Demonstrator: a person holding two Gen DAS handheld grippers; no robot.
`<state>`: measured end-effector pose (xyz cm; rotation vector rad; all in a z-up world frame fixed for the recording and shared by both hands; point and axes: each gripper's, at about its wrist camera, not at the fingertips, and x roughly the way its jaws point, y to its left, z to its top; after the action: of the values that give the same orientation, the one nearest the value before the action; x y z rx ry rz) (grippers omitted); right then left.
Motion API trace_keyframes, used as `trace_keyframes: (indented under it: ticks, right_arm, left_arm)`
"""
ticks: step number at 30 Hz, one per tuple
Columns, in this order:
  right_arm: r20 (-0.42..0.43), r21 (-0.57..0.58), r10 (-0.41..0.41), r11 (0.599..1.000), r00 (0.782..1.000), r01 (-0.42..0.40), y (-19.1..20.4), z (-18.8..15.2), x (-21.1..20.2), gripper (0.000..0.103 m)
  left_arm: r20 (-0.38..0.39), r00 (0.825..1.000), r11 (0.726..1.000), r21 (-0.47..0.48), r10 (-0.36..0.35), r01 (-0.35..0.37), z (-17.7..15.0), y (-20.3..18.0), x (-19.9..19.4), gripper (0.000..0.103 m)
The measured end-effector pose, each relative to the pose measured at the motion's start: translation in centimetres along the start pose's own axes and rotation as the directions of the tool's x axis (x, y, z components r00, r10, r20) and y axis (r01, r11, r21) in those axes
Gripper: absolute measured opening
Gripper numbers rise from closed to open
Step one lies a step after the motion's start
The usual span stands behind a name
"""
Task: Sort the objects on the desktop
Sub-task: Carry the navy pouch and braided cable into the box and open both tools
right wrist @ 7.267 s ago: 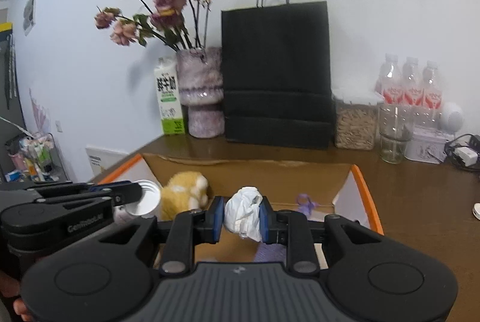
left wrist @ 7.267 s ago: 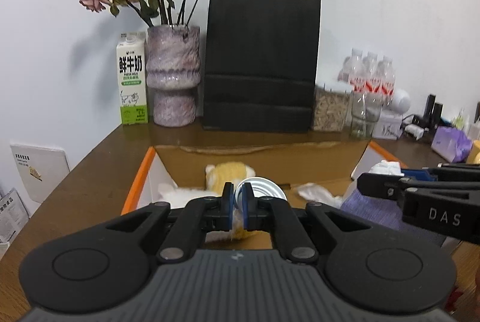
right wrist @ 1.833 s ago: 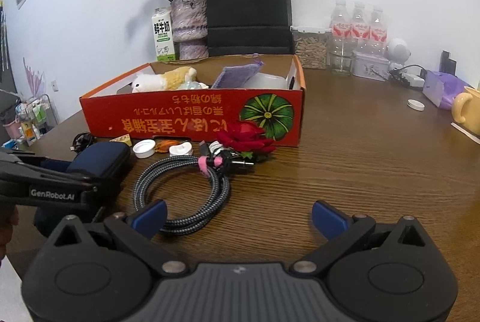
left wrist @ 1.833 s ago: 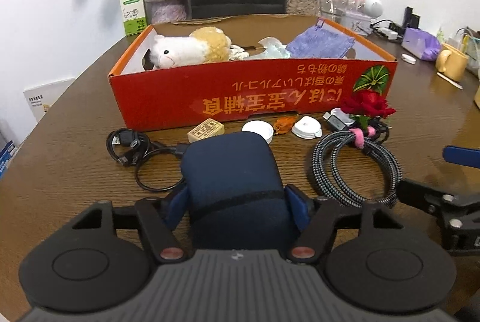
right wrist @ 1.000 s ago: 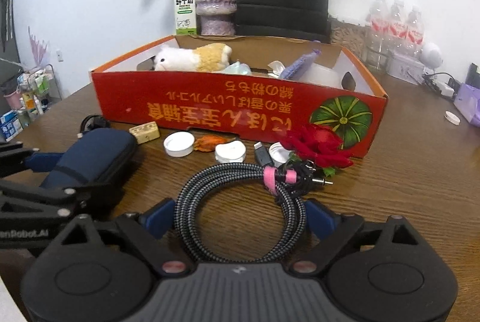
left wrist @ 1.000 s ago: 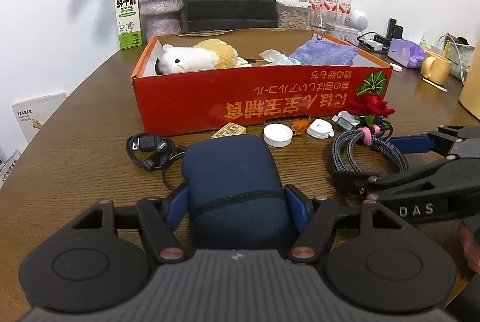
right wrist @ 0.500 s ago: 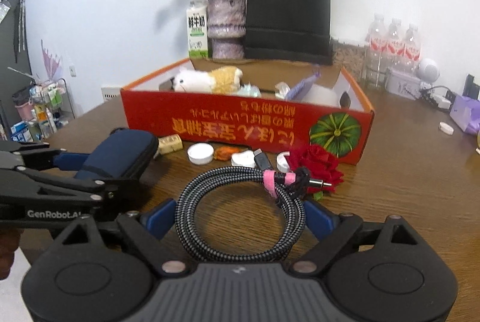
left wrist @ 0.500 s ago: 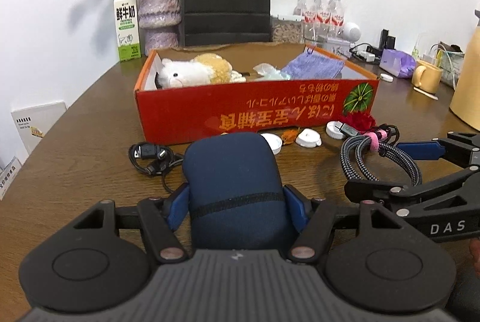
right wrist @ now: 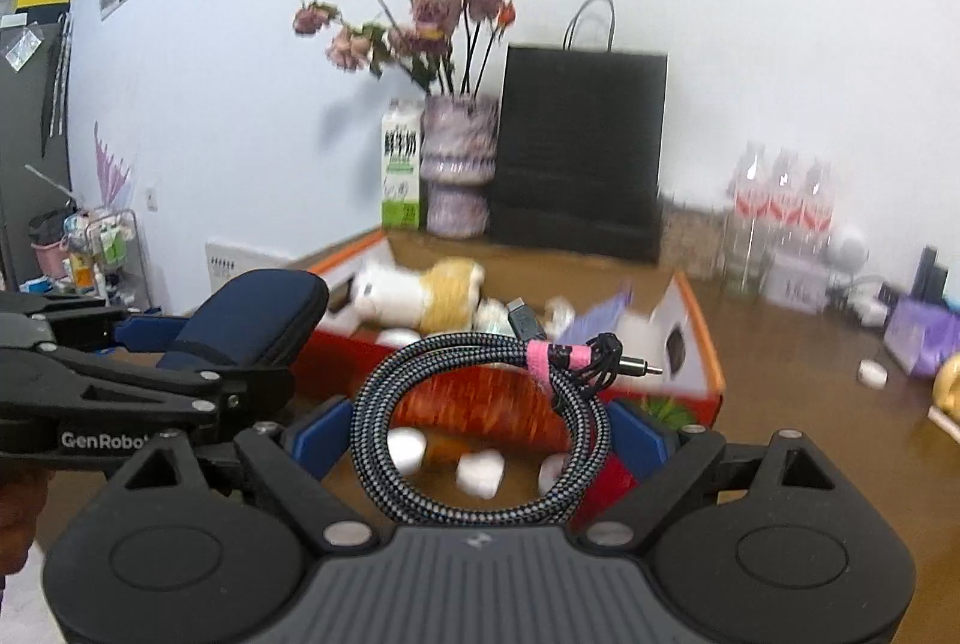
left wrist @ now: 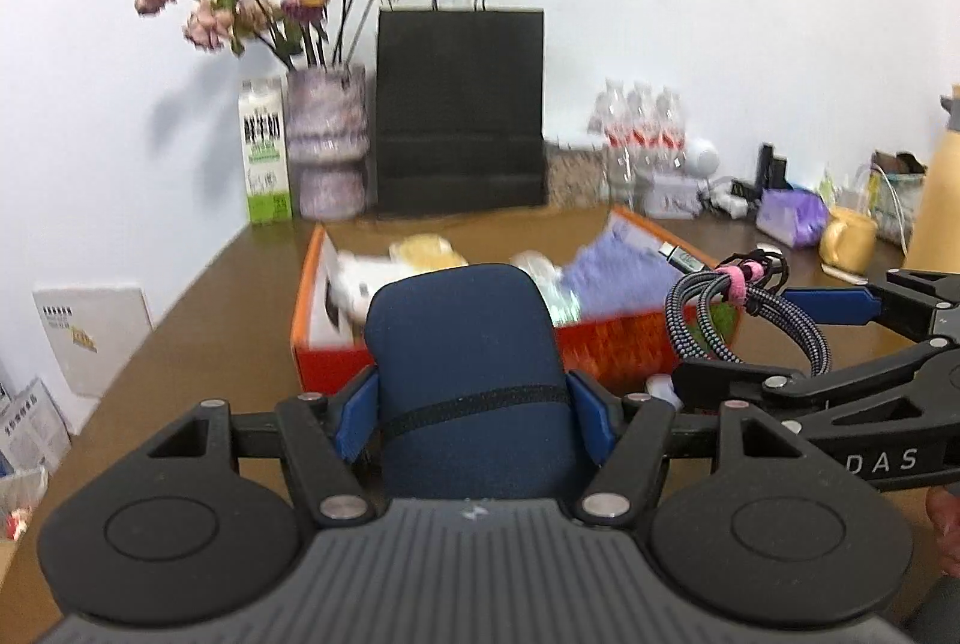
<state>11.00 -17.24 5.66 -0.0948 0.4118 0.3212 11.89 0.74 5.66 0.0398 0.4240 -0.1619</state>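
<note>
The left gripper is clamped on a navy case, its blue pads pressed against both sides. The right gripper is clamped across a coiled cable, jaws standing wide with the coil spanning them. Both loads hang clear of the counter, just short of the red box ahead of the grippers.

To my eye the step is carrying both into the box. I would lift each over the near wall before going forward, keep the loose cable plugs from snagging the rim, and let go only over bare floor, beside the plush toy and purple cloth already inside.

Beyond the box stand a vase, a milk carton, a black bag and water bottles against a white wall. Small white caps lie under the right gripper.
</note>
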Motion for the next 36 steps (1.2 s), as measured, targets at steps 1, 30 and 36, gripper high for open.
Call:
trace_keyframes:
  ticks: [1,30,36]
  right_arm:
    - [0.012,0.000,-0.003,1.000,1.000,0.003,-0.2,0.7,0.3,0.090]
    - [-0.065,0.056,-0.061,0.996,0.996,0.064,-4.6,4.3,18.0,0.090]
    - [-0.085,0.042,-0.055,0.997,0.995,0.058,-4.3,3.5,18.4,0.090]
  left_arm:
    - [0.014,1.000,1.000,-0.007,0.007,-0.006,0.6,0.2,0.4,0.067]
    - [-0.081,0.991,0.993,-0.045,0.104,-0.108,4.5,3.2,17.7,0.067]
    - [-0.097,0.988,0.992,-0.029,0.120,-0.124,3.5,3.1,17.9,0.066]
